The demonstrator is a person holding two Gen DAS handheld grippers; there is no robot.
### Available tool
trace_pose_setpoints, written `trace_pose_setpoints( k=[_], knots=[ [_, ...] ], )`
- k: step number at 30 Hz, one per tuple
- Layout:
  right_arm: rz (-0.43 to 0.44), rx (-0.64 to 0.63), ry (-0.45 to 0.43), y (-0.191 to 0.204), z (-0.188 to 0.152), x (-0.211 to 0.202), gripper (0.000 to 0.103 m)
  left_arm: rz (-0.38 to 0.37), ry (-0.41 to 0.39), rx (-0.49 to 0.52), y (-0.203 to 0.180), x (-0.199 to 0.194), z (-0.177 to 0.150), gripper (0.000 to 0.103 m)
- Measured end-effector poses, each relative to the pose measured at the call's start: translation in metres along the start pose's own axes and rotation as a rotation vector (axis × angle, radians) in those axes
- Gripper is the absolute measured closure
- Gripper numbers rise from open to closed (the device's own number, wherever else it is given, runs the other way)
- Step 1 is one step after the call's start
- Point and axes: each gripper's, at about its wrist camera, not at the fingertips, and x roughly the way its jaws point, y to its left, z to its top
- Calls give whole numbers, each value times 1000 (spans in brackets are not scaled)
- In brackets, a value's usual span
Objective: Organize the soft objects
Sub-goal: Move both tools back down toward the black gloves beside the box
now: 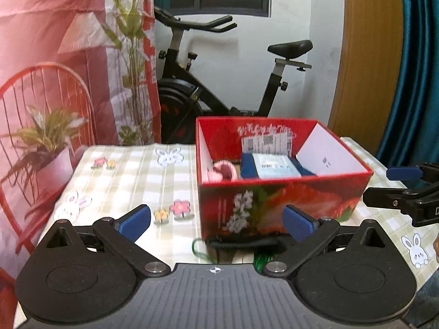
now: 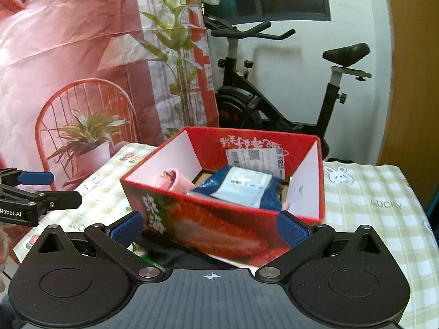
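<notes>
Black cord and green yarn lie nearest, just below and ahead of the left gripper [image 1: 216, 223], whose jaws stand wide apart and hold nothing. The black elastic band [image 1: 242, 244] lies touching the foot of the red strawberry-print box [image 1: 277, 205], with green yarn [image 1: 201, 249] strands beside it — limp and light, likely to slip out of a shallow pinch, so a bunched grab across the middle looks safest.

The right gripper [image 2: 210, 230] also has its jaws spread and empty, with the box's near wall between them. The wall is thin cardboard, stiff enough to push but easy to crush or tip.

Inside the box, ahead of both jaws, sit a pink knitted piece [image 2: 174, 181] towards the left wall and a blue soft packet [image 2: 241, 187] with a white label in the middle. Both look light and squashy; the packet's film may be slippery, so its folded edge would give a better hold. Room remains in the box at the right, beside the white inner wall.

Beyond and to each side, the checked tablecloth [image 2: 370, 192] on the desk lies bare, giving free room to swing. The desk's far edge falls just behind the box — an exercise bike [image 1: 219, 82] stands well back.
</notes>
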Motion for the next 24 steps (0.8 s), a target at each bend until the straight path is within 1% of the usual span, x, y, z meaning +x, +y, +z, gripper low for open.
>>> trace_pose_setpoints(
  k=[5,10,13,18,20,23,24],
  knots=[
    [-43,-2,4,1,-28,-5,0,-2,27,-26,2,-2,-23,0],
    [-65,8,51,1,-56,-2,1,-25,63,-56,-1,-3,-45,0],
    [-58,28,93,0,-69,1,1,-40,93,-72,-3,1,-56,1],
    [-54,23,130,1,-84,5,6,-53,132,-107,-1,7,-71,5],
    [-48,34,139,0,-86,7,10,-52,142,-131,3,9,-74,6],
    [-38,32,139,0,-88,9,13,-42,142,-163,9,10,-79,17],
    [-34,28,138,1,-88,9,14,-43,139,-176,12,10,-79,23]
  ],
)
